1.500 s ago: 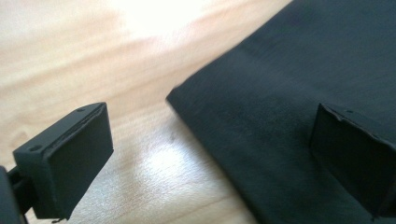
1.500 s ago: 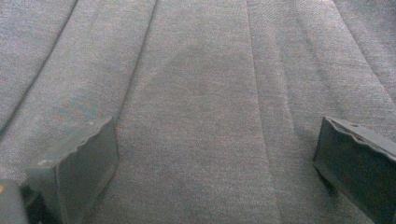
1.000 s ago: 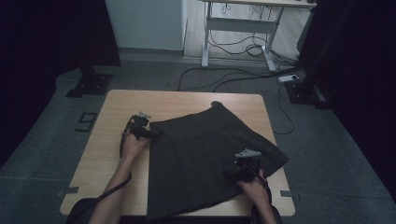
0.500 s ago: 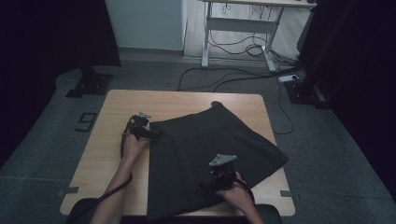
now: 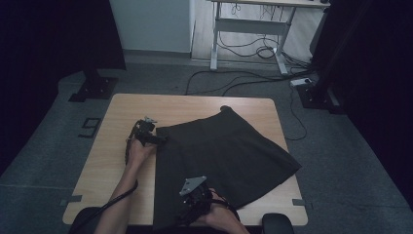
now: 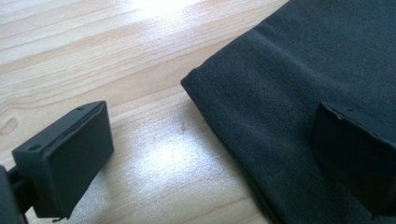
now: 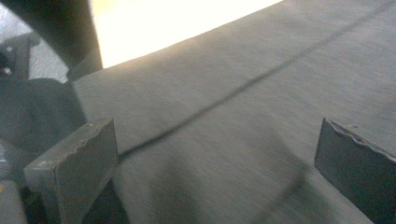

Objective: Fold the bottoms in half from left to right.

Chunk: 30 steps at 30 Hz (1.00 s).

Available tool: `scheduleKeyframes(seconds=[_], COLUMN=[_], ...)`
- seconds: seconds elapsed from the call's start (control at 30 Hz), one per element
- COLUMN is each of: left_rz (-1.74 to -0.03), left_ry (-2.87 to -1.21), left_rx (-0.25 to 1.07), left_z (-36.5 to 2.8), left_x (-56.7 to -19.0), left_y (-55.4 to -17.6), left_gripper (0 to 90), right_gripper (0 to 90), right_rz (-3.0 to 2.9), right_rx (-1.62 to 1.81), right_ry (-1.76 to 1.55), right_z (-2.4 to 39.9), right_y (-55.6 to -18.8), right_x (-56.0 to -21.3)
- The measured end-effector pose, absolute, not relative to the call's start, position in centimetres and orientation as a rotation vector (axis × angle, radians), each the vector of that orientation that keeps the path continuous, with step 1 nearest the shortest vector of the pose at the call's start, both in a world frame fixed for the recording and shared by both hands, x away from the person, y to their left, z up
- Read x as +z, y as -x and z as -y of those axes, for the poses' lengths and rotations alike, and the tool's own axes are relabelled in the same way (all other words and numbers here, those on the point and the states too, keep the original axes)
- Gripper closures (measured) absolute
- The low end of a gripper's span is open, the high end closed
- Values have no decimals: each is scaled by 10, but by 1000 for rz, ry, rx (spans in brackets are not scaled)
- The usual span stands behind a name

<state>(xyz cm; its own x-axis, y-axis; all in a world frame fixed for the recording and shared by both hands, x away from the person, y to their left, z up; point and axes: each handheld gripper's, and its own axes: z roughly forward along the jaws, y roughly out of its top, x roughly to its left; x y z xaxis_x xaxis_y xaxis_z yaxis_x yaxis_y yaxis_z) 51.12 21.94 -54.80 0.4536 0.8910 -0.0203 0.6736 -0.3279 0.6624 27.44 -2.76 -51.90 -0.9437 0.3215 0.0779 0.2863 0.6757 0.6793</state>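
The dark skirt [image 5: 226, 151] lies flat across the middle and lower right of the bench [image 5: 117, 126]. We see our left tongs [image 5: 146, 132] gaping wide at its upper-left corner, gripping nothing. Our right tongs [image 5: 195, 202] also gape over the cloth at bottom centre, empty.

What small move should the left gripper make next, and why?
Probably close the left gripper on the cloth corner. Its jaws stand open, one over the table, one over the cloth, with the edge between them.
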Motion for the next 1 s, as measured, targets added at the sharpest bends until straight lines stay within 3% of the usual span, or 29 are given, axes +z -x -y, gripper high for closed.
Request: scheduleKeyframes(seconds=[0.63, 0.73, 0.83, 0.87, 0.9, 0.93, 1.0], left_rz=[-1325, -1326, -1311, -1304, -1299, -1286, -1260], left_ry=[-2091, -2090, -2084, -2076, -2072, -2067, -2053], left_rx=[479, 481, 485, 486, 489, 490, 488], left_z=[-221, -221, -220, -219, -218, -216, -211], left_x=[-548, -548, -547, -547, -547, -547, -546], left_y=[-519, -519, -517, -516, -515, -513, -509], left_gripper=[0, 0, 32, 60, 133, 133, 268], right_gripper=[12, 85, 227, 281, 454, 454, 574], right_rz=[-2870, -2883, -2885, -2881, -2869, -2869, -2874], right_rx=[924, 926, 930, 928, 941, 941, 957], right_ry=[-354, -341, -321, -331, -335, -335, -331], right_z=[5, 5, 5, 5, 6, 6, 7], right_y=[-269, -268, -268, -268, -270, -270, -274], right_x=[-541, -539, -535, -534, -532, -532, -531])
